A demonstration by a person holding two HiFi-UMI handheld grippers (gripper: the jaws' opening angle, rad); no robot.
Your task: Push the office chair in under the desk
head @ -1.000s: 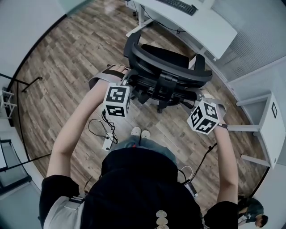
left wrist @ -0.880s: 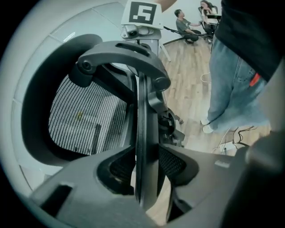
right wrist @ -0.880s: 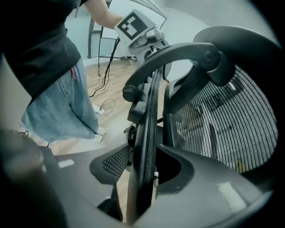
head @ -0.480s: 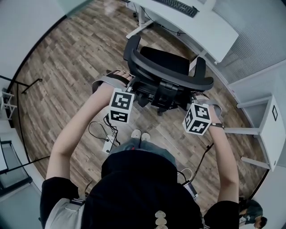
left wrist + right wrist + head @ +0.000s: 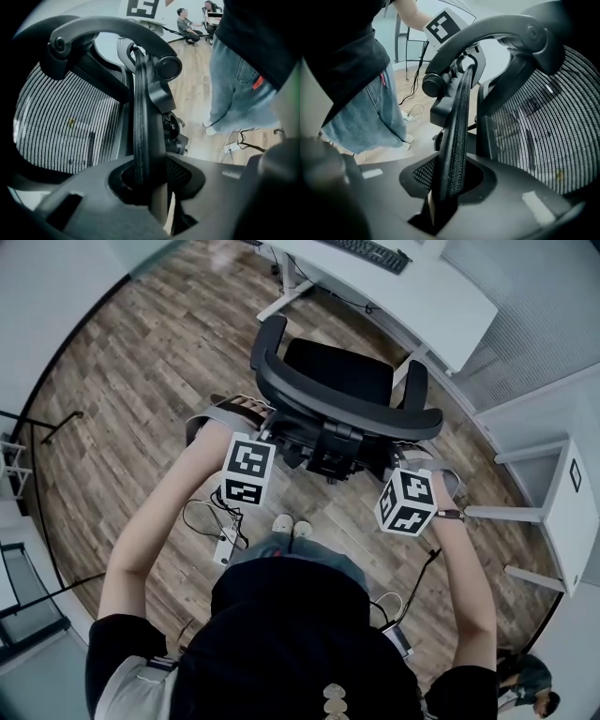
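both grippers clamp the office chair [image 5: 339, 381] backrest
left gripper [image 5: 149, 185] and right gripper [image 5: 446, 187] each pinch the backrest's edge; the chair stands just before the desk [image 5: 441, 294], seat facing it, not yet under.

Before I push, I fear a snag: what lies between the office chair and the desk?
In the head view, a strip of wood floor separates office chair from desk; a white desk leg stands close by one armrest.
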